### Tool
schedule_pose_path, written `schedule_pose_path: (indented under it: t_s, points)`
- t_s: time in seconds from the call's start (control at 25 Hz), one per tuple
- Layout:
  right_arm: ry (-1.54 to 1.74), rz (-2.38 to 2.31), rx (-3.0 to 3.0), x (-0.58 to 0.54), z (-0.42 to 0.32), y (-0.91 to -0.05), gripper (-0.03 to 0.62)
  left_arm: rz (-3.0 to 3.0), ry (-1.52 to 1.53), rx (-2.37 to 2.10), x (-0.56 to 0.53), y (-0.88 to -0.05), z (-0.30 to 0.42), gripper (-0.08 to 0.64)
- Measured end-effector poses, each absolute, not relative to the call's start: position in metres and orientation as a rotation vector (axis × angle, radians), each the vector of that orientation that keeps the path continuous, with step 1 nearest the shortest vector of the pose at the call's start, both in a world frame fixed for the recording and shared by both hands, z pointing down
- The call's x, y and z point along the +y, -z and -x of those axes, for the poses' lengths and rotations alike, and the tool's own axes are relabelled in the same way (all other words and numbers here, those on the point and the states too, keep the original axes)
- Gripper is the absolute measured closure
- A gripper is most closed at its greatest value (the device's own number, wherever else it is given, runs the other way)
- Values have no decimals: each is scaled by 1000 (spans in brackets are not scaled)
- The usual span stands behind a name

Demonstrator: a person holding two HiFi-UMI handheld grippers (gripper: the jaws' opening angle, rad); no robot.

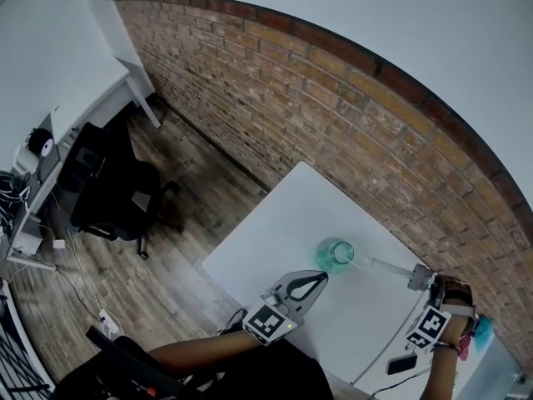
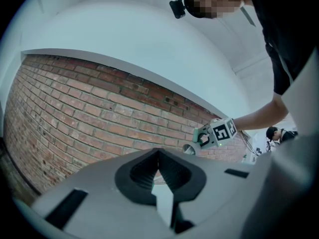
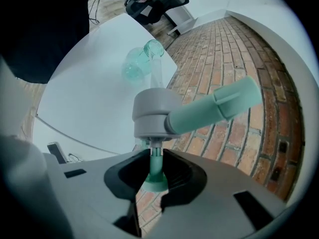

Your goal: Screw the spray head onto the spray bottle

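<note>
Over the white table (image 1: 266,240), my right claw (image 3: 152,173) pinches the thin stem of the light grey-and-teal plastic spray head (image 3: 154,111), while my shut, empty left claw (image 2: 158,158) should steady the probably tippy translucent teal bottle (image 1: 335,254) at one o'clock.

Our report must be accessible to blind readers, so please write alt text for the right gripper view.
The right gripper grips a spray head by its teal stem, its grey collar and teal nozzle in front of the jaws. The head's clear tube reaches toward the open neck of a greenish bottle on a white table, beside a brick wall.
</note>
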State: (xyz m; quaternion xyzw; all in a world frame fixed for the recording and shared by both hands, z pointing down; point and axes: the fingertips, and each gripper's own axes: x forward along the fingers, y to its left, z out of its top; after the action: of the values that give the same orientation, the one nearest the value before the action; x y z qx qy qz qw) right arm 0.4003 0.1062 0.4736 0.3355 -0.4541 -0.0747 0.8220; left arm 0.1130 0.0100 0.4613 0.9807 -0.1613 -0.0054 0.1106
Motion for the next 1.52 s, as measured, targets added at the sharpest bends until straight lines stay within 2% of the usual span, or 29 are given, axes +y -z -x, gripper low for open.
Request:
schedule_pose_path:
  t_s: [0.64,1.52]
  points:
    - [265,-569,-898,66,-384,-446,511,-2892,22,-483,2,-463,-102,558]
    - [316,-403,-869,22,-343,-463,511,-2856,36,-520,-14,-469,-70,558]
